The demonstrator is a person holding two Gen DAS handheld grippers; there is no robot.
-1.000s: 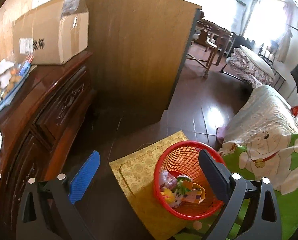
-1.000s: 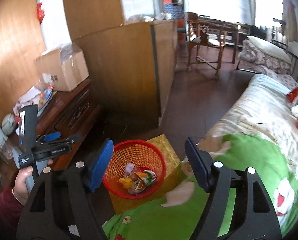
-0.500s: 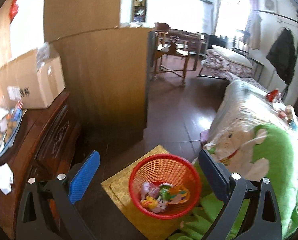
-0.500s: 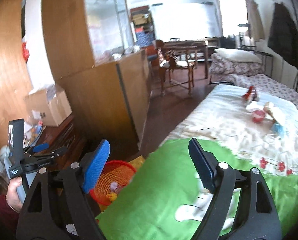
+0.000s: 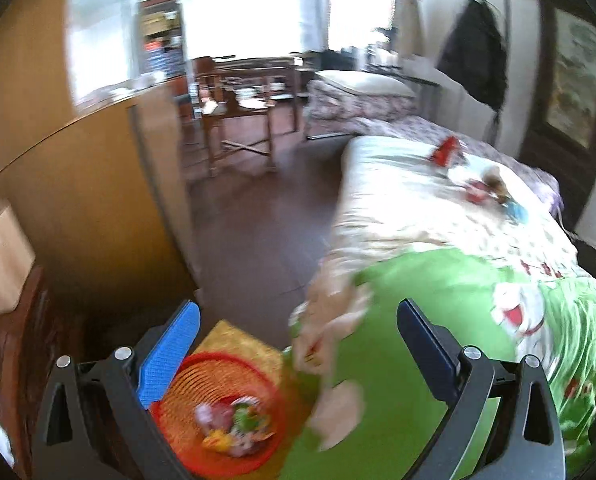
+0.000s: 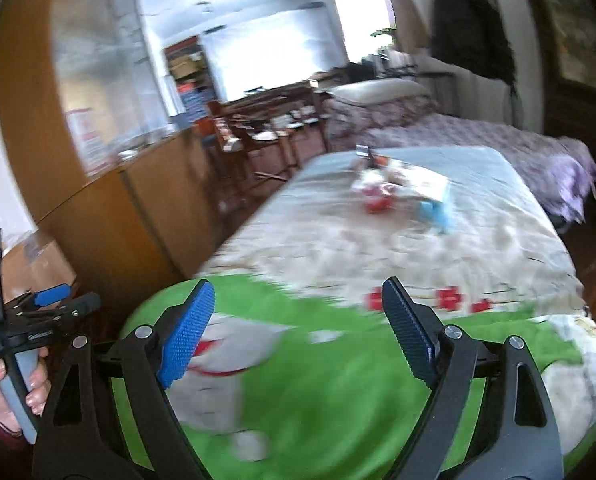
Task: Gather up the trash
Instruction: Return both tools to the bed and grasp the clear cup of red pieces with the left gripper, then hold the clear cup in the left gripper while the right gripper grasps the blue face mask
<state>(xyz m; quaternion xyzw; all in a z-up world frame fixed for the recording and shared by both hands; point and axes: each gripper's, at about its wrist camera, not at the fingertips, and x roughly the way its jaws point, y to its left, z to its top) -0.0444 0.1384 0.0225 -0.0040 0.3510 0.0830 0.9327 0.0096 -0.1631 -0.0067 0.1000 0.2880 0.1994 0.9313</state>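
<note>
My left gripper (image 5: 298, 354) and right gripper (image 6: 294, 330), both spread and holding nothing. Red basket (image 5: 218, 412) (trash inside) at 7 o'clock; loose trash (image 6: 398, 192) on the bed (image 6: 378, 240), 12 o'clock.

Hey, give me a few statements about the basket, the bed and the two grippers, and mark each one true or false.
1. The red basket holds some trash. True.
2. The right gripper is shut on a wrapper. False: its jaws are open and hold nothing.
3. Litter lies on the bed. True.
4. The red basket sits on the bed. False: it rests on a yellow mat on the floor.
5. The left gripper is open. True.
</note>
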